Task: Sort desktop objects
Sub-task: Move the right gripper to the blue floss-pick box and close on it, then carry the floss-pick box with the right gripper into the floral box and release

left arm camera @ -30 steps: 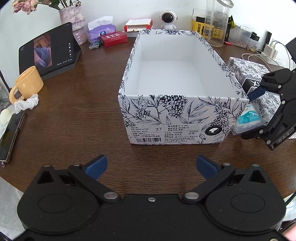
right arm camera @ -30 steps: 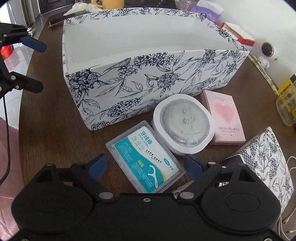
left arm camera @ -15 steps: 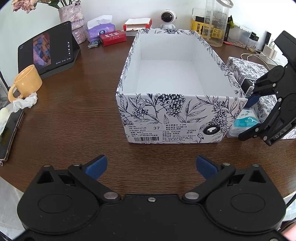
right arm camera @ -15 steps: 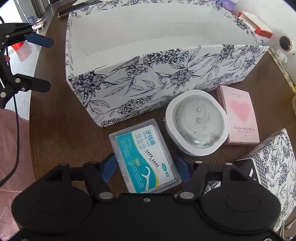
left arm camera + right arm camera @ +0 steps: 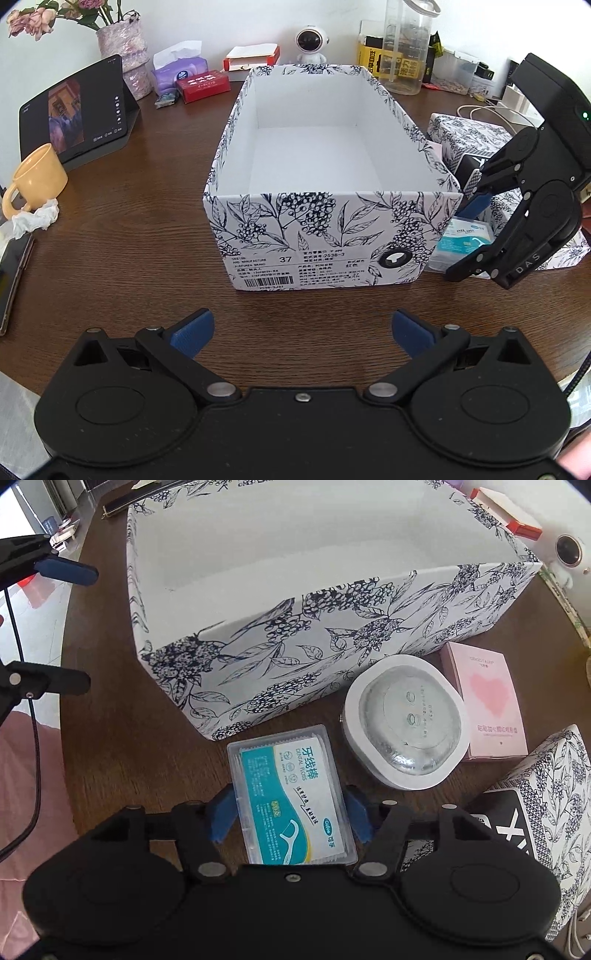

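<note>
An open floral-print box (image 5: pixel 325 225) stands mid-table, its inside bare; it also shows in the right wrist view (image 5: pixel 295 635). My right gripper (image 5: pixel 290 814) has its blue pads against both long sides of a clear dental floss case (image 5: pixel 291 794) lying on the table beside the box. From the left wrist view the right gripper (image 5: pixel 469 236) is down over the floss case (image 5: pixel 461 240). A round white case (image 5: pixel 404 722) and a pink box (image 5: pixel 487 701) lie to its right. My left gripper (image 5: pixel 301 332) is open and empty in front of the box.
A floral box lid (image 5: pixel 554 786) lies at the right with a black item (image 5: pixel 506 823) on it. A yellow mug (image 5: pixel 35 181), tablet (image 5: pixel 74 114), phone (image 5: pixel 13 273), tissues (image 5: pixel 181 72), vase (image 5: pixel 125 55) and clear jar (image 5: pixel 406 44) stand around the brown table (image 5: pixel 122 229).
My right gripper moved forward and down over the floss case and its pads closed in onto the case's sides. The left gripper stayed open in place.
</note>
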A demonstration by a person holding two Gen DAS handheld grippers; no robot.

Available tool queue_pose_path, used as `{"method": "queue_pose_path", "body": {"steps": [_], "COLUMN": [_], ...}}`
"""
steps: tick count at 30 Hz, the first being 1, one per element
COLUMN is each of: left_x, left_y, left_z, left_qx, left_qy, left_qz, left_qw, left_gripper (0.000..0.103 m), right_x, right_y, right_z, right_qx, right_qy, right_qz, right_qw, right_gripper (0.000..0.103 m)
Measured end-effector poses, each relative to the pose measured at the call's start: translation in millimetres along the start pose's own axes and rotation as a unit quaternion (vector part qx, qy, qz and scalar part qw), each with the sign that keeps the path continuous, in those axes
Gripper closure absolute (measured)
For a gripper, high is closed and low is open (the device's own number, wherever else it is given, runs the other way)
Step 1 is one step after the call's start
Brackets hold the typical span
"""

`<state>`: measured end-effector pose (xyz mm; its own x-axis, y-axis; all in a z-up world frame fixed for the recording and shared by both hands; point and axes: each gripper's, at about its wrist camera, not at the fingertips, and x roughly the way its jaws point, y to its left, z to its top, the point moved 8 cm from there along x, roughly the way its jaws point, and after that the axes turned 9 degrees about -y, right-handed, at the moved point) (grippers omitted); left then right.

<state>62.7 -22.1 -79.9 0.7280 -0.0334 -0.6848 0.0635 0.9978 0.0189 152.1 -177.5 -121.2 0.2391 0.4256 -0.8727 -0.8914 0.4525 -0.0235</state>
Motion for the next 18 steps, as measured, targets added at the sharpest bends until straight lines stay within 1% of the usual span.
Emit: {"method": "queue_pose_path", "body": {"steps": [5,12,18], "left_x": [1,-1,-11], "left_y": [-1,-8,-22], "left_z": [1,7,18], "left_qx": [-0.001,0.008,0.030], "left_qy": [0.000,-0.007,-0.021], "left_qz": [-0.005,-0.011,-0.010], "left_qw": [1.0000,0.9999,0.9993], "left_gripper": [0.000,0.000,0.000], "right_x": [-12,-31,-47], "right_y": [-1,-4,-6], "right_z": [-7,-19,-30], "right_qx": [0.014,0.039,0.060], "right_qy": [-0.015,-0.039,-0.058], "right_qz": [-0.020,-0.048,-0.072], "right_qw": [1.000,0.997,0.994], "right_gripper": [0.042,0.043,0.043]}}
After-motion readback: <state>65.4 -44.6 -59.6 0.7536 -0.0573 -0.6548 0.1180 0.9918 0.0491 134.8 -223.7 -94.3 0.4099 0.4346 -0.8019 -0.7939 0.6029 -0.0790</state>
